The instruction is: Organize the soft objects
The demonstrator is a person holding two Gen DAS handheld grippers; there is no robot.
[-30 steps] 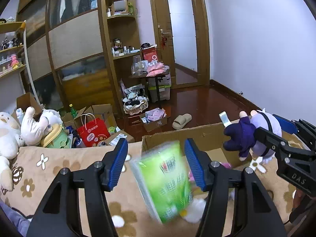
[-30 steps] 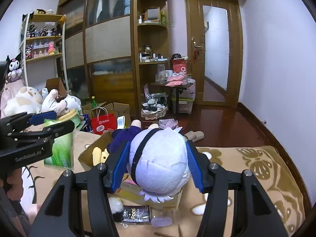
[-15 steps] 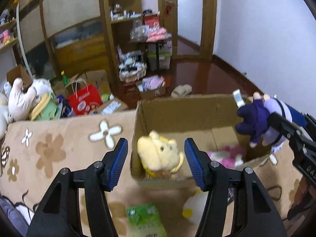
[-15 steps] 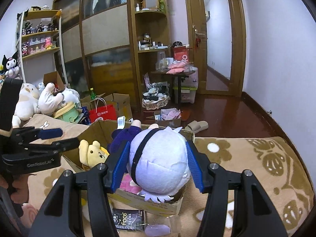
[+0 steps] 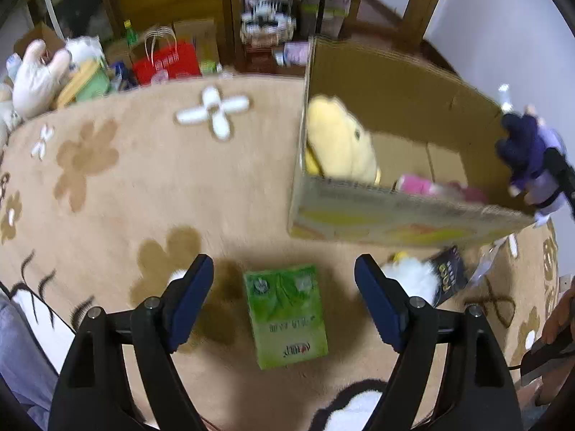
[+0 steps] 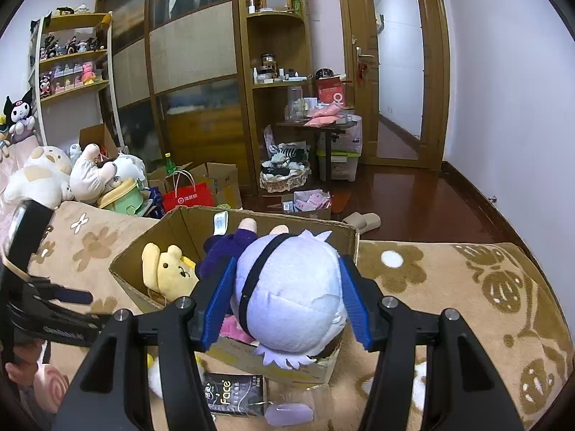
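The left gripper (image 5: pixel 284 301), jaws just widened, hangs over the green pack (image 5: pixel 285 314) on the blanket (image 5: pixel 143 179); the right gripper (image 6: pixel 285 300) clamps the doll (image 6: pixel 291 294) at the box (image 6: pixel 345 240) rim, where it may spill outside.

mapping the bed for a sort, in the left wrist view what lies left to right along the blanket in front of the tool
green tissue pack → fluffy white plush toy → black printed packet, with the open cardboard box behind them
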